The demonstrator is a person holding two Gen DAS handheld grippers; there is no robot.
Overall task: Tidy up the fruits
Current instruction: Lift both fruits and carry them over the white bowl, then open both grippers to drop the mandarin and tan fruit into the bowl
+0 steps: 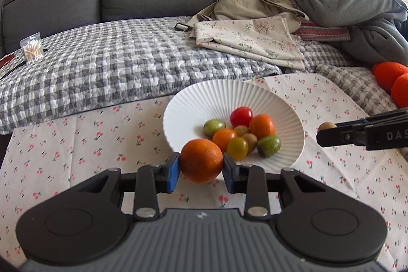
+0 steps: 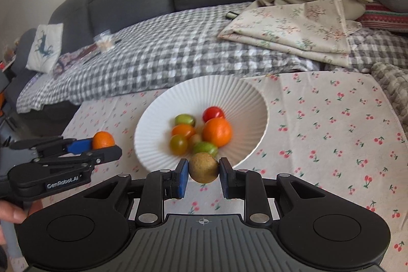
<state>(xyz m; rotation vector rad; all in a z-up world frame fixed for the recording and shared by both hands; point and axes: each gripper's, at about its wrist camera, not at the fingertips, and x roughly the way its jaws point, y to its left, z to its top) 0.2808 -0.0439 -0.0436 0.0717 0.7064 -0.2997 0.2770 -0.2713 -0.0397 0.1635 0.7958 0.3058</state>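
A white ribbed bowl point(image 1: 193, 98) point(image 2: 178, 93) sits on a cherry-print cloth and holds several small fruits: a red tomato point(image 1: 241, 116), orange ones and green ones. My left gripper point(image 1: 201, 167) is shut on an orange point(image 1: 201, 161) just above the bowl's near rim; it also shows in the right wrist view point(image 2: 103, 140). My right gripper point(image 2: 203, 168) is shut on a brown kiwi point(image 2: 203, 167) at the bowl's near rim; the kiwi also shows at the right of the left wrist view point(image 1: 327, 126).
The cherry-print cloth point(image 1: 76, 144) covers the table. Behind it is a grey sofa with a checked quilt point(image 1: 114, 63), folded floral fabric point(image 1: 255, 40), piled clothes and a bag of cotton swabs point(image 1: 32, 49). Two orange objects point(image 1: 392, 78) lie at the right.
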